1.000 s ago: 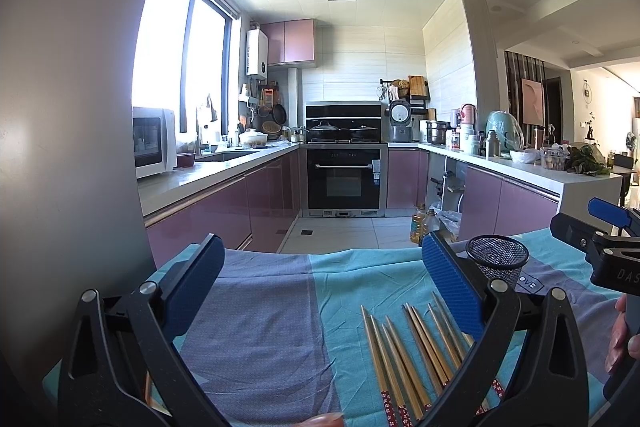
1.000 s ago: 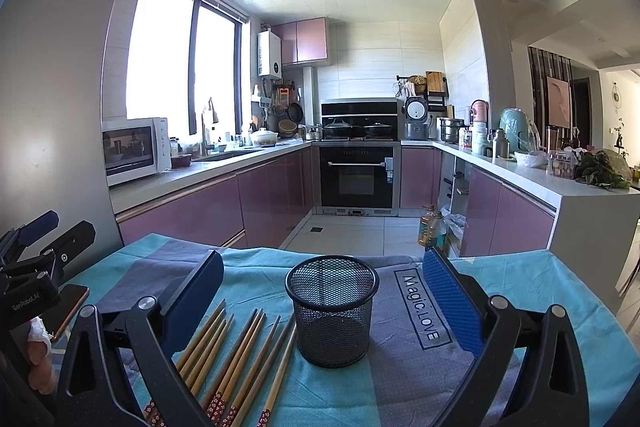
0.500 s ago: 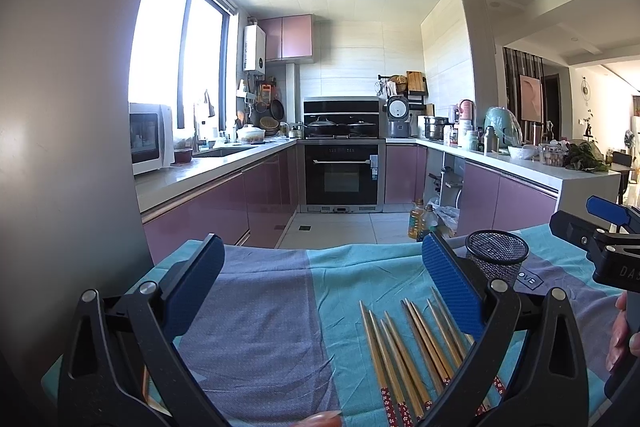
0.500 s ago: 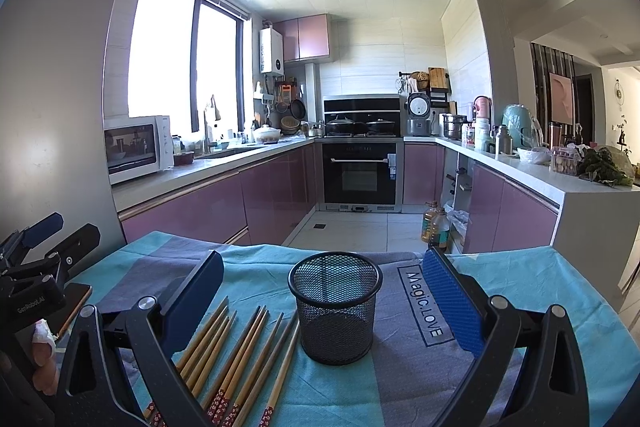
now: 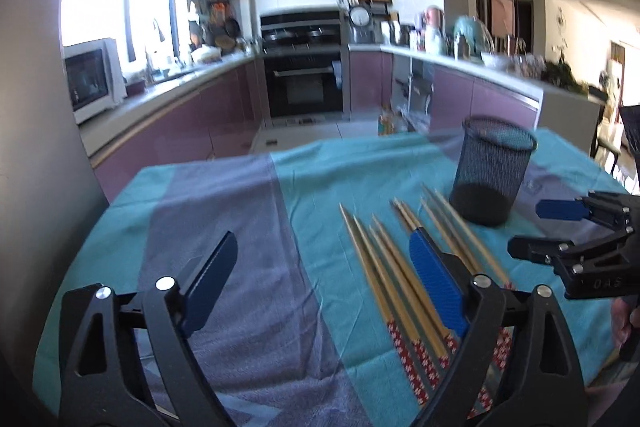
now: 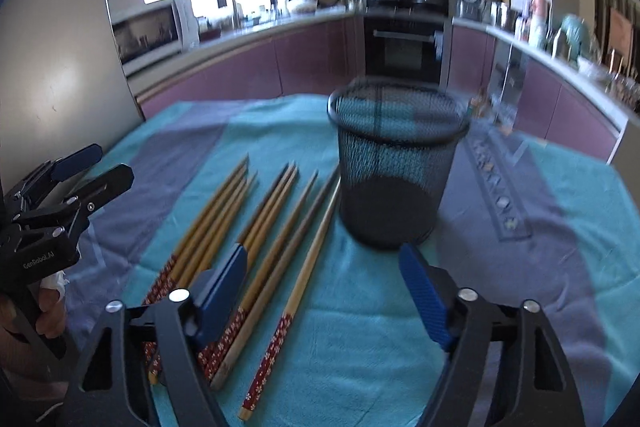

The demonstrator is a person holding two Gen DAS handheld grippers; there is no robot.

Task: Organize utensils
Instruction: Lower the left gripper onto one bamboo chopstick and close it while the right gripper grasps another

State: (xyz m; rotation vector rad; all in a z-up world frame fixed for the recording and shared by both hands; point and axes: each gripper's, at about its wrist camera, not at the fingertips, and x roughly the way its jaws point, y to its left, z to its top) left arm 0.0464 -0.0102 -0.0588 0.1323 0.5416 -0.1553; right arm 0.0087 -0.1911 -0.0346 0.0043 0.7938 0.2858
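Wooden chopsticks [image 6: 256,227] lie side by side on a teal and grey tablecloth [image 6: 360,339], their thin tips pointing to the far side. Each is plain tan wood with a red, white-flowered band at its near, thick end. A black wire-mesh cup [image 6: 394,167] stands upright just right of the rightmost chopstick. The left gripper [image 5: 320,287] is spread wide with nothing between its blue pads, above the cloth and the leftmost chopsticks. The right gripper [image 6: 324,287] is likewise released, near the cup's base. Both views are motion-blurred.
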